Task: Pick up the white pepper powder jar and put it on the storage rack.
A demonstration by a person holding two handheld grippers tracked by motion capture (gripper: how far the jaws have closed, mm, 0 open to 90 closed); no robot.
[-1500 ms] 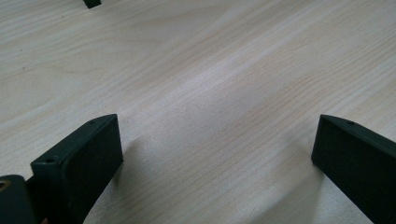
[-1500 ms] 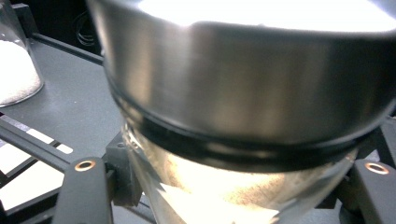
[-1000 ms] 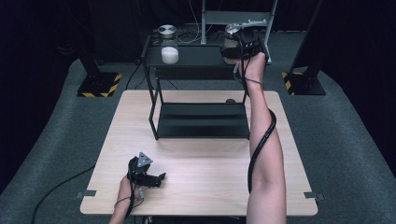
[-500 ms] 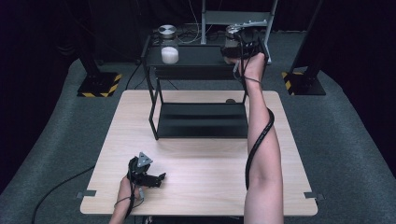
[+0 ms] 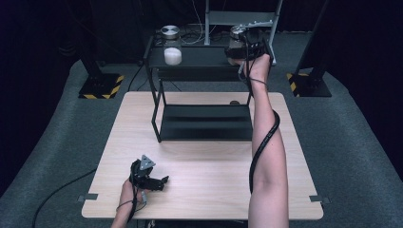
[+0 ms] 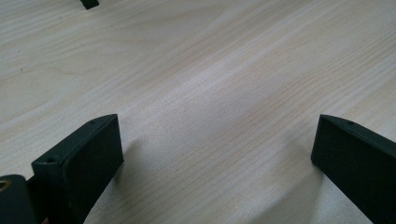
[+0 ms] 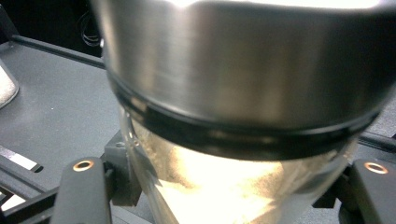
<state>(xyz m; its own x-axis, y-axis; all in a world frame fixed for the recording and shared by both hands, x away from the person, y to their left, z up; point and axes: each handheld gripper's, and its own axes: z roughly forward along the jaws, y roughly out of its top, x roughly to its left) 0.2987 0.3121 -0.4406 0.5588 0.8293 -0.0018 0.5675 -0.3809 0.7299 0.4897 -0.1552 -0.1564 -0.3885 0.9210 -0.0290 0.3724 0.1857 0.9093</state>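
Note:
A glass jar (image 7: pixel 233 154) with a brushed-metal lid and pale beige powder inside stands on the rack's top shelf at the back right (image 5: pixel 233 43). My right gripper (image 7: pixel 229 186) is open, with one black jaw on each side of the jar's lower body. In the high view the right gripper (image 5: pixel 240 46) is held at the jar by an outstretched forearm. My left gripper (image 5: pixel 164 181) rests low over the wooden table (image 5: pixel 209 175) near its front left. It is open with nothing between its jaws (image 6: pixel 217 154), just bare wood grain.
A second jar (image 5: pixel 172 51) with white contents and a metal lid stands at the left of the same top shelf. A black two-level rack (image 5: pixel 204 122) sits at the table's back middle. Black-and-yellow stand bases (image 5: pixel 100 86) lie on the grey floor.

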